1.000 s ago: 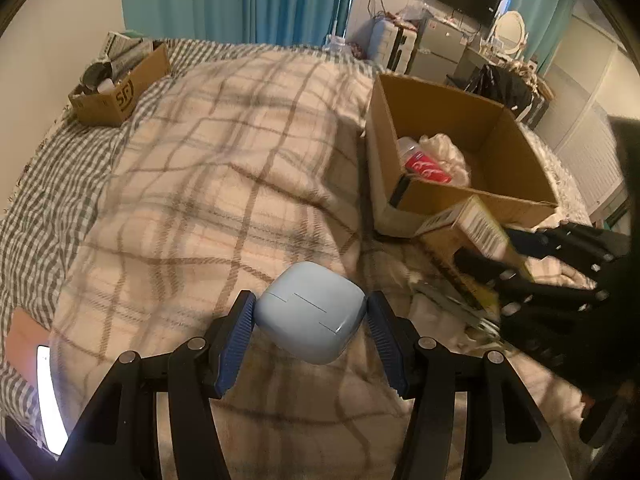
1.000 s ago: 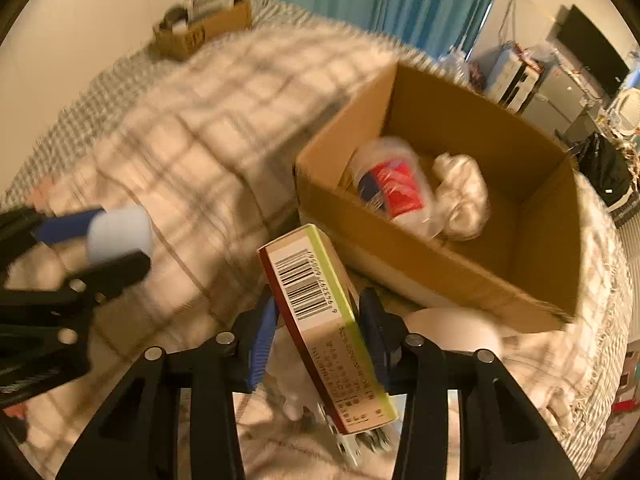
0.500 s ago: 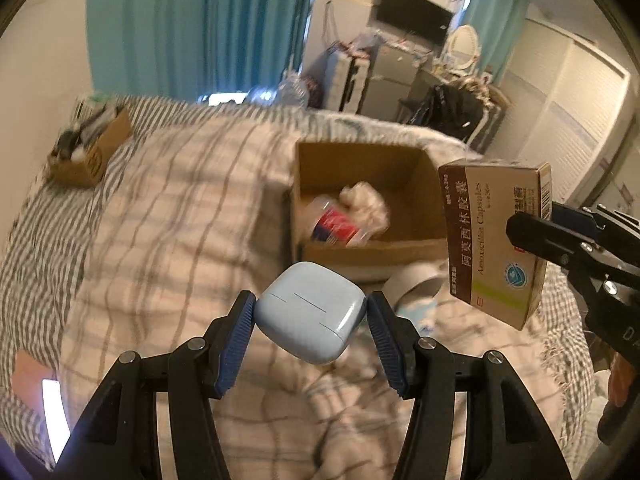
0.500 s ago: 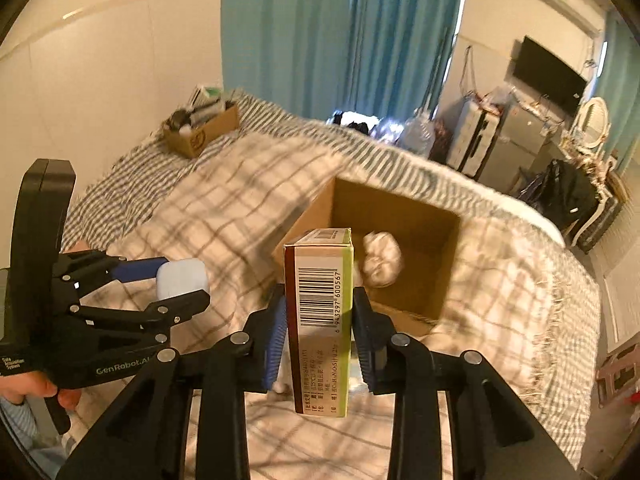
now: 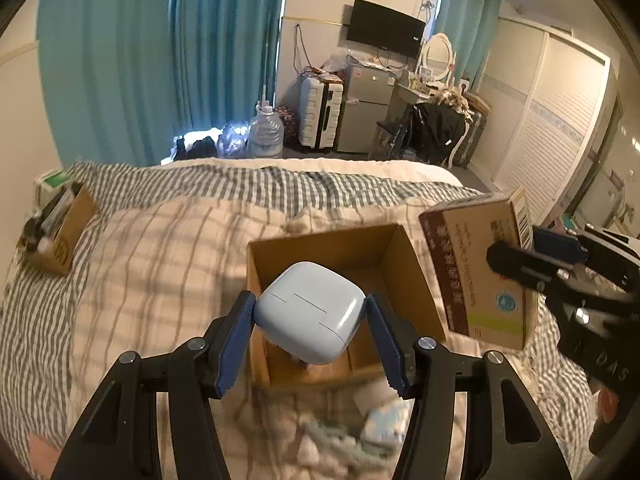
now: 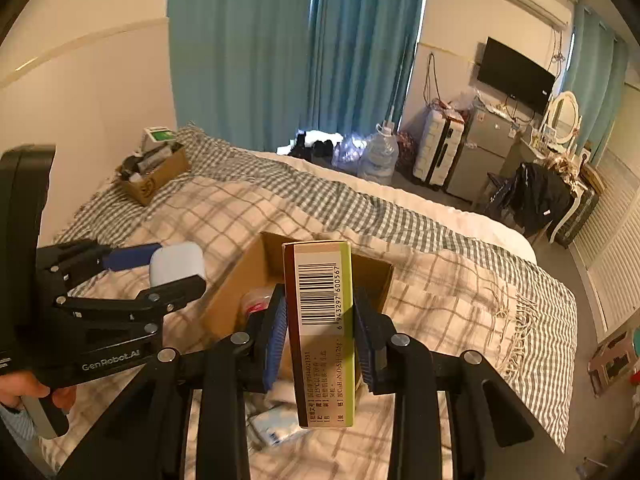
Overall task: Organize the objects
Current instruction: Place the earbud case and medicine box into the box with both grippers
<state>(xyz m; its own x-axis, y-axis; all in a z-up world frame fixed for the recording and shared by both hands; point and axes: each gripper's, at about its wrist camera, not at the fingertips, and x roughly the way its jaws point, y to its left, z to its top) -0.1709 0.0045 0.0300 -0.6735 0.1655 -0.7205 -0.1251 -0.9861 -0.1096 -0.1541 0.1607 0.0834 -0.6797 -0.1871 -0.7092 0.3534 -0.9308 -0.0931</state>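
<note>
Left tongs [image 5: 312, 330] are clamped on a pale blue earbud-type case [image 5: 310, 312], pads pressing both its sides, held up in the air right over the open cardboard box [image 5: 416, 280] on the bed [image 5: 152, 248]. Right tongs [image 6: 320, 336] grip a medicine carton [image 6: 323, 332] upright, barcode side toward the cam, also held aloft w/ the box just beyond and below it. Seen from the left cam, the carton sits off to the right of the blue case, near the box's right wall.

Step in hand, by my read: carry phase, both items lifted & brought to the box, drop-off not yet done. Box already has a red-labelled item [image 6: 256, 304] inside.

Next move prob calls for lowering each item past the rim, then opening the tongs. One at a time is safer, since both tongs crowd the same opening. Carton is tall, so tip it flat or it may catch the wall. More small stuff, incl. a white/blue packet [image 6: 276, 426], lies on the blanket below the right tongs, likely to be picked after.
</note>
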